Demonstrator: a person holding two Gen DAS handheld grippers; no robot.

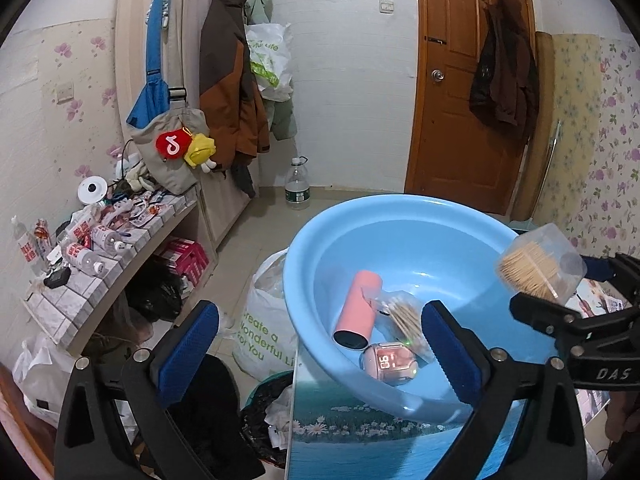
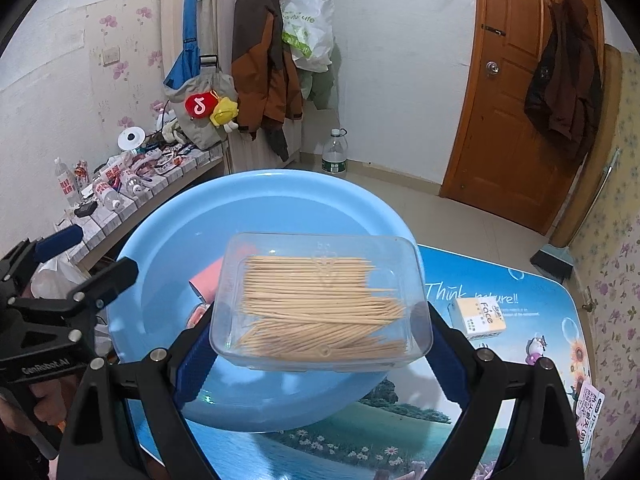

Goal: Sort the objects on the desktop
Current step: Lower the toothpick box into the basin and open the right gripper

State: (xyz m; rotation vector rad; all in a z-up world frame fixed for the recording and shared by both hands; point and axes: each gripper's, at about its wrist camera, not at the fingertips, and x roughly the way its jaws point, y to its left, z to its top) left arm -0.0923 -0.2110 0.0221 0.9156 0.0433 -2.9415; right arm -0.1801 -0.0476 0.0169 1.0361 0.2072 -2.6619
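Spread wide with nothing between its blue pads, the left gripper point(image 1: 320, 344) hangs over the near left rim of the round light-blue plastic basin point(image 1: 400, 216). Beside it the right gripper point(image 2: 316, 344) pinches a clear rectangular plastic box of wooden toothpicks point(image 2: 320, 300) by its two short ends, holding it level above the basin's near right side.

Down in the bowl, toward the near wall, lie three things close together: a pink cylindrical bottle with a dark end point(image 1: 357, 310) on its side, a small clear packet of wooden sticks point(image 1: 404, 316) just to its right and touching it, and nearest the rim a small pink rounded case with a lit digital readout point(image 1: 388, 362).

All of this rests on a table with a printed blue seascape-and-daisies cover point(image 2: 500, 380); the basin sits at the table's left end and overhangs the left edge. Further along the top, toward the far right corner, stands a small yellow-and-white tissue pack point(image 2: 480, 316), well apart from the basin.

Beyond the left edge, on the floor, is a white plastic bag with green lettering point(image 1: 264, 332), and further back a tiled shelf crowded with bottles and packets point(image 1: 100, 240). A clear water bottle point(image 1: 297, 184) stands on the floor by the far wall, near the brown wooden door point(image 1: 468, 92).
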